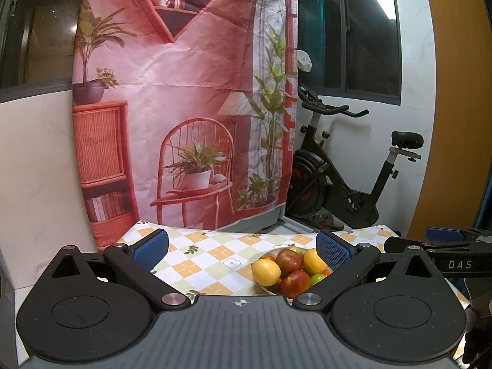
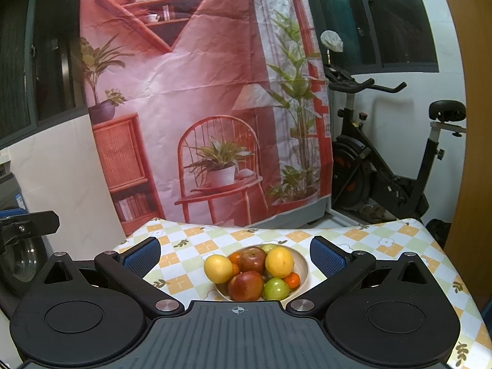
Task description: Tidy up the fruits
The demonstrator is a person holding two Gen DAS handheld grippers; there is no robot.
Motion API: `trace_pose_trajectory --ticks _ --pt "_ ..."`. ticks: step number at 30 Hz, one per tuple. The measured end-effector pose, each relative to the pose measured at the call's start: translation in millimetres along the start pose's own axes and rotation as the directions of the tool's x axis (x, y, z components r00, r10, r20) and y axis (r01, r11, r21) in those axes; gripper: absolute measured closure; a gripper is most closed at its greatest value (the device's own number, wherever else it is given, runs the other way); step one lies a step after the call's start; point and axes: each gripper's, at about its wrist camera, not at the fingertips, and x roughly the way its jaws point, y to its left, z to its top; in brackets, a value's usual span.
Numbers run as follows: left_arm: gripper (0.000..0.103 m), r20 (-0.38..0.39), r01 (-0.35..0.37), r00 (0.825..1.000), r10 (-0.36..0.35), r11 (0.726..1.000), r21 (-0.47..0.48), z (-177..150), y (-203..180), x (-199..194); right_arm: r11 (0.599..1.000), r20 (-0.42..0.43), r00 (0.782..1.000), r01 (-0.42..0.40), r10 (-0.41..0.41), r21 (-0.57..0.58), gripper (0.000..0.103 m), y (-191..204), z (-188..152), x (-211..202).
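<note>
Left gripper [image 1: 243, 253]: my jaws stand wide, nothing between the blue pads [image 1: 152, 247]; they hang above the checked tablecloth [image 1: 196, 252], short of the fruit.

Right gripper [image 2: 235, 256]: jaws likewise wide and empty, squared up behind the bowl.

Bowl [image 2: 303, 263]: a pale bowl, ahead of my right jaws and almost centred in their gap; from my left jaws it sits ahead and toward the right-hand pad, partly hidden by that finger.

Fruit: all that I can see is heaped in the bowl. Two lemons [image 2: 218, 268] [image 2: 279, 261] ride high on either side, two red apples [image 2: 252, 258] [image 2: 246, 285] run down the middle, a green apple [image 2: 276, 288] lies nearest my right jaws, and small oranges [image 2: 292, 279] are tucked in the gaps. I see none on the cloth.

Step in hand: I judge both tools are paused at the bowl with nothing gripped. A full bowl and bare cloth fit two stages: fruit heaped and waiting to be sorted out, or fruit already gathered in.

Next move: the views do not settle it. Any pick from this heap would need jaws centred on one top fruit, closing gently, since round neighbours may roll.

Backdrop [image 2: 200, 92]: a printed sheet hangs beyond the table, well clear of both jaws.
</note>
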Motion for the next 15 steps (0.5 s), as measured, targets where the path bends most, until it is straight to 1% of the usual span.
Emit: trace_pose_trajectory --ticks 15 --pt "0.0 0.0 -0.002 1.0 0.002 1.0 -0.001 0.6 0.9 -0.5 1.0 0.0 1.0 0.0 0.0 -0.001 0.001 0.4 -0.4 0.1"
